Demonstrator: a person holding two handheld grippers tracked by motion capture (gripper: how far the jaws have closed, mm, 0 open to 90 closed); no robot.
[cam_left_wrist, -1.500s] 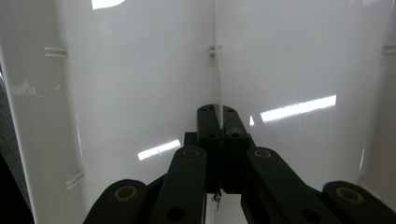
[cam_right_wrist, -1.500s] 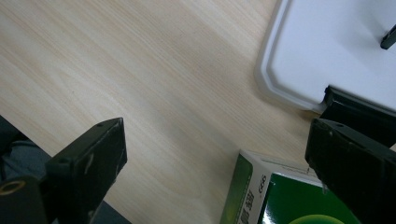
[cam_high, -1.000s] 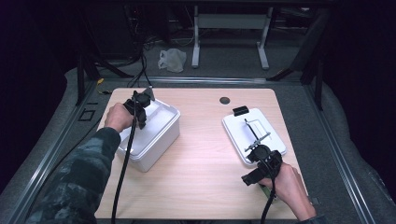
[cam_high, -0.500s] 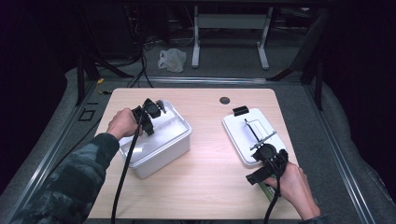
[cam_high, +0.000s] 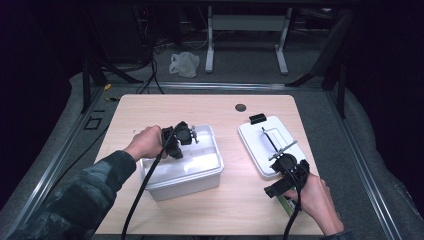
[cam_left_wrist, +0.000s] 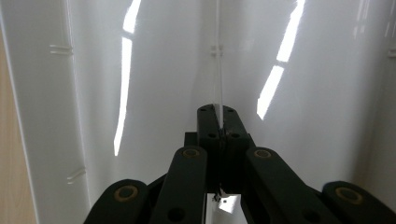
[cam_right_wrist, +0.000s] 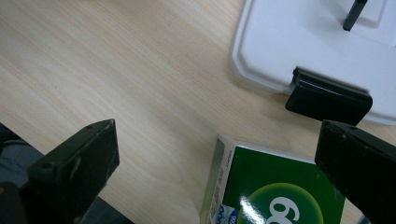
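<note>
High view: the person's left forearm, in a camouflage sleeve (cam_high: 75, 200), reaches in from the lower left. Its hand holds the left tool (cam_high: 179, 140) at the near-left rim of a white plastic bin (cam_high: 200, 172) that sits left of centre on the counter (cam_high: 165, 107). The bin's inside looks bare where it can be seen. The right hand (cam_high: 312, 197) rests near the counter's front right corner with the right tool (cam_high: 285, 175) pointing toward the left, just in front of a white lid (cam_high: 265, 137). The lid lies flat and has black clips at its far and near ends. A sliver of green box (cam_high: 284, 204) peeks out beside the hand.

Left gripper view: the left tool (cam_left_wrist: 218, 123) is closed on the thin upright wall of the white plastic bin (cam_left_wrist: 154, 70), with glossy white surfaces on both sides of the wall.

Right gripper view: the right tool (cam_right_wrist: 219, 154) is wide open and holds nothing. Its jaws stand apart over the counter (cam_right_wrist: 121, 70). The green box (cam_right_wrist: 275, 186) lies flat between them, with white numerals on its face. Just beyond is the white lid (cam_right_wrist: 299, 42), whose black clip (cam_right_wrist: 327, 95) overhangs its edge.
</note>
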